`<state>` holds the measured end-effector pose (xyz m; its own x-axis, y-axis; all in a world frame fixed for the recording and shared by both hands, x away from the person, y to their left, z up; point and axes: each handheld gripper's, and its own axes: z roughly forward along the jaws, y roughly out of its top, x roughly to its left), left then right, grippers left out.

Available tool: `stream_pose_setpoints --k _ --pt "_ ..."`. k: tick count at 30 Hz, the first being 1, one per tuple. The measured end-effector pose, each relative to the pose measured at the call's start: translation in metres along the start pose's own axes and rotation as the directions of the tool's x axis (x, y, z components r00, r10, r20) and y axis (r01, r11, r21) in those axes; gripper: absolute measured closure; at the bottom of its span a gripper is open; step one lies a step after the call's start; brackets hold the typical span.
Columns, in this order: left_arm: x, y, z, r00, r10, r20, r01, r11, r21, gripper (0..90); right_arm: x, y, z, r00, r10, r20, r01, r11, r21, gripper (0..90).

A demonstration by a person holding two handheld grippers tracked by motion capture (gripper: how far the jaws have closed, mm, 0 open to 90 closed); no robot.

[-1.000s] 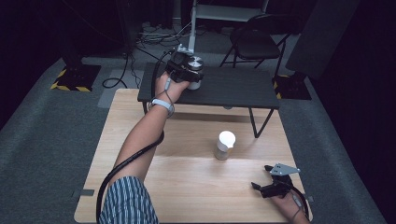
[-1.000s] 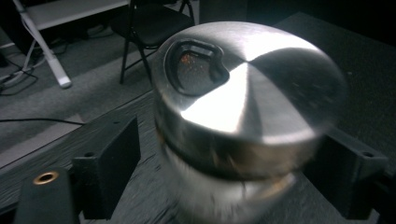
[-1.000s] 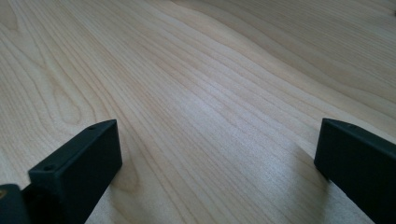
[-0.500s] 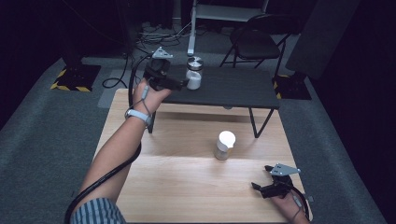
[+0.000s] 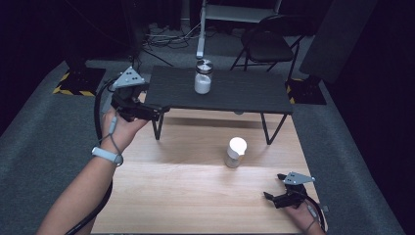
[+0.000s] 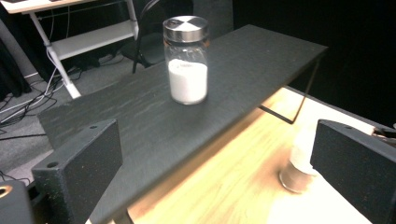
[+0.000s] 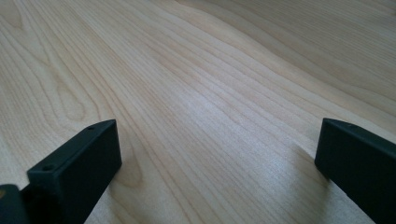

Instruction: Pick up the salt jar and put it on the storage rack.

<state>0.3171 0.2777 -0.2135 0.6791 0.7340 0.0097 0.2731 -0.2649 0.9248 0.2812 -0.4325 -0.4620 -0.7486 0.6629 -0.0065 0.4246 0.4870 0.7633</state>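
A glass jar of white powder with a metal lid (image 5: 203, 77) (image 6: 186, 59) stands upright on the black raised shelf (image 5: 244, 95) (image 6: 140, 126). My left gripper (image 5: 155, 111) (image 6: 214, 128) hovers at the shelf's left end, well away from that jar. Its jaws have just been opening, and nothing is between them. A second jar with a white top (image 5: 236, 152) (image 6: 299, 161) stands on the wooden table (image 5: 186, 196) in front of the shelf. My right gripper (image 5: 270, 197) (image 7: 217, 126) rests open low over the table's front right, with bare wood between its jaws.
The shelf stands on thin black legs (image 5: 266, 129) at the back of the table. Behind it are a folding chair (image 5: 266, 46), a white stand (image 5: 201, 39) and cables on grey carpet. A cable trails from my left gripper along the table's left edge.
My left gripper let go of the powder jar on the shelf and drew back to the left and towards the person, open. The jar stays put. My right gripper has not moved.
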Motion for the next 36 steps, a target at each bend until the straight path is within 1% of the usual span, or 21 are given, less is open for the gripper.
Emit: stream_pose_setpoints --k 2,3,6,8,9,10,11,12,14,15,16,19,21,22,24,25,26,29,32,33,36 --pt "-0.004 -0.009 -0.008 1.0000 -0.007 0.003 0.007 1.0000 0.001 1.9 0.000 0.000 0.000 1.0000 -0.002 -0.001 0.002 1.000 0.000 0.0" --pt "-0.004 -0.009 -0.008 1.0000 -0.007 0.003 0.007 1.0000 0.001 1.9 0.000 0.000 0.000 1.0000 -0.002 -0.001 0.002 1.000 0.000 0.0" --pt "-0.010 -0.029 -0.019 0.9999 -0.011 -0.003 0.011 0.9999 0.006 2.0 0.000 0.000 0.000 1.0000 -0.002 0.000 0.002 1.000 0.000 0.0" --pt "-0.013 -0.041 -0.022 0.9998 -0.015 -0.015 0.015 0.9998 0.011 2.0 0.000 0.000 0.000 1.0000 -0.002 0.000 0.002 1.000 0.000 0.0" --pt "-0.013 -0.041 -0.022 0.9998 -0.015 -0.015 0.015 0.9998 0.011 2.0 0.000 0.000 0.000 1.0000 -0.002 0.000 0.002 1.000 0.000 0.0" --pt "-0.015 -0.052 -0.023 0.9995 -0.023 -0.021 0.023 0.9997 0.012 2.0 0.000 0.000 0.000 1.0000 -0.002 -0.001 0.002 1.000 0.000 0.0" --pt "-0.015 -0.052 -0.023 0.9995 -0.023 -0.021 0.023 0.9997 0.012 2.0 0.000 0.000 0.000 1.0000 -0.002 -0.001 0.002 1.000 0.000 0.0" --pt "-0.014 -0.066 -0.022 0.9987 -0.049 -0.013 0.050 0.9987 0.013 2.0 0.000 0.000 0.000 1.0000 -0.002 -0.001 0.002 1.000 0.000 0.0" --pt "-0.014 -0.079 -0.018 0.9979 -0.065 -0.008 0.065 0.9977 0.021 2.0 0.000 0.000 0.000 1.0000 -0.004 -0.003 0.004 1.000 0.000 0.0" --pt "-0.014 -0.079 -0.018 0.9979 -0.065 -0.008 0.065 0.9977 0.021 2.1 0.000 0.000 0.000 1.0000 -0.004 -0.003 0.004 1.000 0.000 0.0" --pt "-0.016 -0.089 -0.016 0.9979 -0.064 -0.011 0.064 0.9975 0.030 2.5 -0.001 0.001 0.000 1.0000 -0.002 -0.004 0.002 1.000 0.001 0.1" --pt "-0.025 -0.106 -0.011 0.9986 -0.049 -0.021 0.050 0.9972 0.056 2.7 -0.001 0.001 0.001 1.0000 -0.003 -0.006 0.003 1.000 0.001 0.1" --pt "-0.031 -0.117 -0.008 0.9991 -0.036 -0.024 0.038 0.9960 0.081 2.9 -0.002 0.001 0.001 1.0000 -0.005 -0.008 0.005 1.000 0.002 0.1" --pt "-0.031 -0.117 -0.008 0.9991 -0.036 -0.024 0.038 0.9960 0.081 2.9 -0.002 0.001 0.001 0.9999 -0.005 -0.009 0.005 1.000 0.002 0.1" --pt "-0.037 -0.134 -0.002 0.9994 -0.030 -0.020 0.032 0.9927 0.116 2.9 -0.002 0.001 0.001 0.9999 -0.006 -0.010 0.006 1.000 0.002 0.1" --pt "-0.038 -0.140 0.000 0.9995 -0.028 -0.015 0.030 0.9915 0.126 2.9 -0.002 0.001 0.001 0.9999 -0.006 -0.010 0.006 1.000 0.002 0.1" --pt "-0.038 -0.140 0.000 0.9995 -0.028 -0.015 0.030 0.9915 0.126 2.8 -0.002 0.001 0.001 0.9999 -0.006 -0.010 0.006 1.000 0.002 0.1" --pt "-0.039 -0.163 0.013 0.9994 -0.035 0.000 0.034 0.9852 0.168 2.8 -0.002 0.001 0.001 0.9999 -0.006 -0.009 0.006 1.000 0.002 0.1" --pt "-0.039 -0.179 0.023 0.9987 -0.051 0.001 0.050 0.9780 0.203 2.7 -0.002 0.001 0.001 1.0000 -0.004 -0.008 0.005 1.000 0.001 0.1" --pt "-0.039 -0.179 0.023 0.9987 -0.051 0.001 0.050 0.9780 0.203 2.7 -0.002 0.001 0.001 1.0000 -0.004 -0.008 0.005 1.000 0.001 0.1" --pt "-0.040 -0.190 0.028 0.9983 -0.058 0.003 0.056 0.9736 0.221 3.2 -0.001 0.001 0.000 1.0000 -0.004 -0.008 0.004 1.000 0.001 0.1"
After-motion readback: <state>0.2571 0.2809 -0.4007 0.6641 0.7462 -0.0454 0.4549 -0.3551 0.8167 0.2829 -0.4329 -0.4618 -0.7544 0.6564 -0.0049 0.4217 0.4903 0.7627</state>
